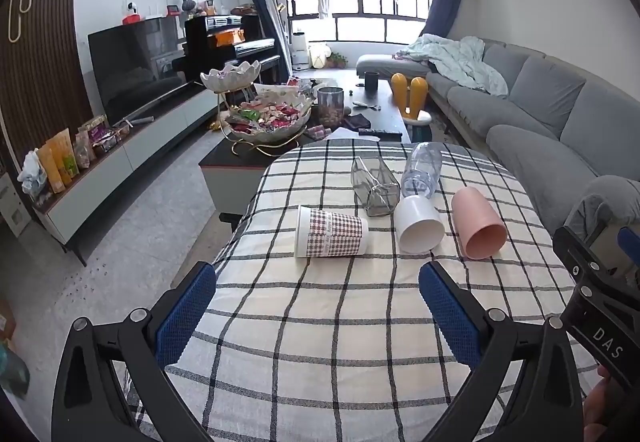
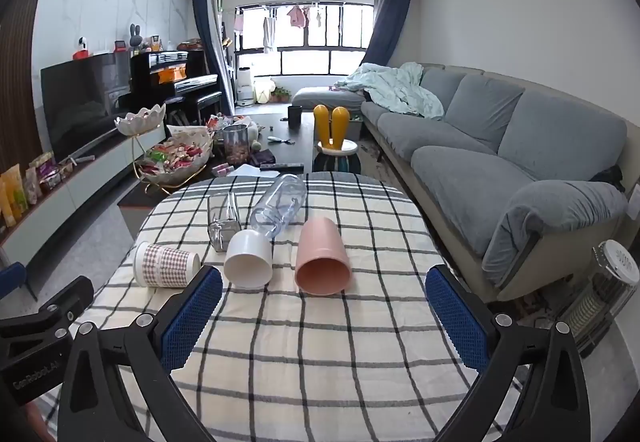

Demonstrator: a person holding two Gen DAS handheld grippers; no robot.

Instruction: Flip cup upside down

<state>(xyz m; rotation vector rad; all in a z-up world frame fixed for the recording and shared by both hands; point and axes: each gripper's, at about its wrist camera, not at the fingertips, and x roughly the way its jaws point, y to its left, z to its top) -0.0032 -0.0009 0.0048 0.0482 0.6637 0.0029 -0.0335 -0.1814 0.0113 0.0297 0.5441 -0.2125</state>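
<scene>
On the checked tablecloth (image 2: pixel 320 342) five cups lie on their sides. Taking the white cup (image 2: pixel 248 260) as landmark: the pink cup (image 2: pixel 322 262) lies just right, the houndstooth cup (image 2: pixel 166 265) left, the clear glass (image 2: pixel 223 220) and what seems a clear bottle (image 2: pixel 280 208) behind. The left gripper (image 1: pixel 316 306) and right gripper (image 2: pixel 323 310) hang spread wide, grasping nothing.

Ahead of our spread jaws we count three cups lying on their sides: one checked paper cup (image 1: pixel 331 232) off to the left, one white cup (image 1: pixel 418 225) near the middle, one pink cup (image 1: pixel 478 228) toward the right. Beyond them lie one clear glass (image 1: pixel 374 185) and one clear bottle (image 1: pixel 422 169).
</scene>
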